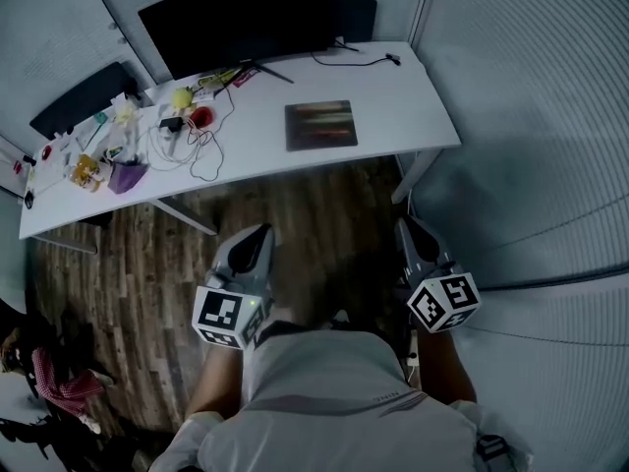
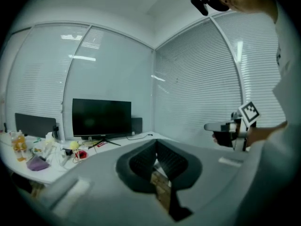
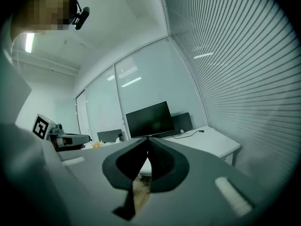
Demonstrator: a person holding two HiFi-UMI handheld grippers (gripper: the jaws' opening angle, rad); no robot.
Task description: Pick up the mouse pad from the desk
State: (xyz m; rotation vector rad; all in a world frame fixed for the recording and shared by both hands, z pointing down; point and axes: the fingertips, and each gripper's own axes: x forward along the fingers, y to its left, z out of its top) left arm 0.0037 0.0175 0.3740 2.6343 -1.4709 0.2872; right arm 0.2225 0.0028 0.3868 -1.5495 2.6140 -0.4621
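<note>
A dark rectangular mouse pad (image 1: 320, 125) lies flat on the white desk (image 1: 393, 96), right of its middle. Both grippers hang over the wood floor, well short of the desk's front edge. My left gripper (image 1: 257, 233) is shut with nothing in it, and its tip (image 2: 156, 142) points level toward the desk. My right gripper (image 1: 406, 226) is also shut and empty; its tip (image 3: 147, 139) points toward the monitor. The mouse pad is hidden behind the jaws in both gripper views.
A black monitor (image 1: 236, 18) stands at the desk's back. Cables, a yellow ball, a red object (image 1: 200, 117) and a purple pouch (image 1: 126, 177) clutter the desk's left half. Blinds (image 1: 531, 116) line the right wall. A desk leg (image 1: 408, 177) stands ahead of the right gripper.
</note>
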